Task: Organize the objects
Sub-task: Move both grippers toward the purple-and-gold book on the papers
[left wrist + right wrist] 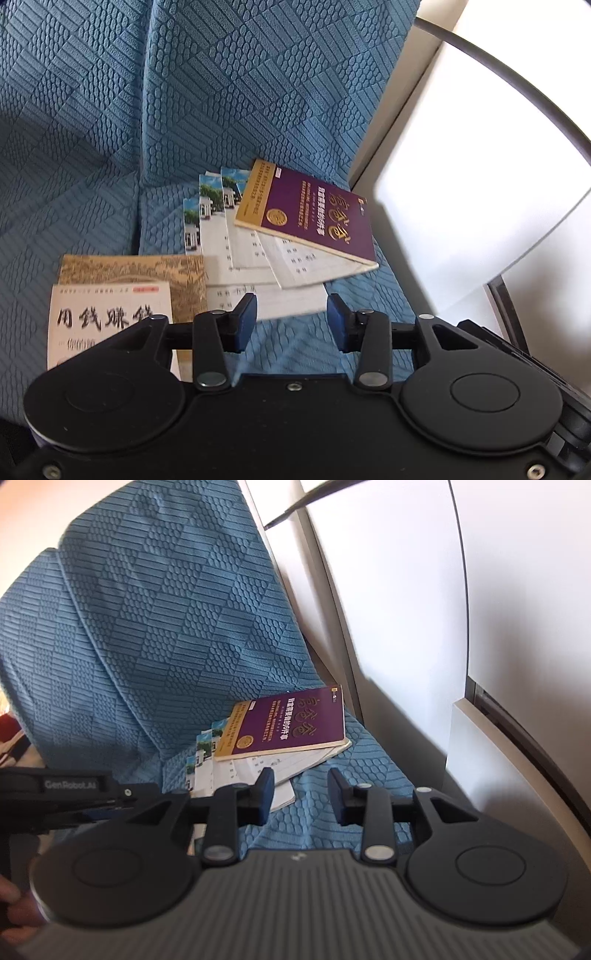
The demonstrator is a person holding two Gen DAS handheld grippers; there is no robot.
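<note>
A purple and gold book (314,214) lies on a fan of white papers (251,251) with blue photo headers, all on a blue textured sofa seat (303,347). A white book with bold black characters (107,325) and a tan illustrated book (147,277) lie at the near left. My left gripper (291,317) hovers open over the seat just short of the papers, nothing between its pads. In the right wrist view the purple book (291,723) and papers (258,775) lie ahead; my right gripper (301,794) is open and empty above the cloth.
The sofa's blue backrest (221,81) rises behind the pile. A white wall or panel (480,184) stands close on the right, with a dark cable (517,81) curving across it. The left gripper's black body (74,790) and a hand (14,912) show at the right view's left edge.
</note>
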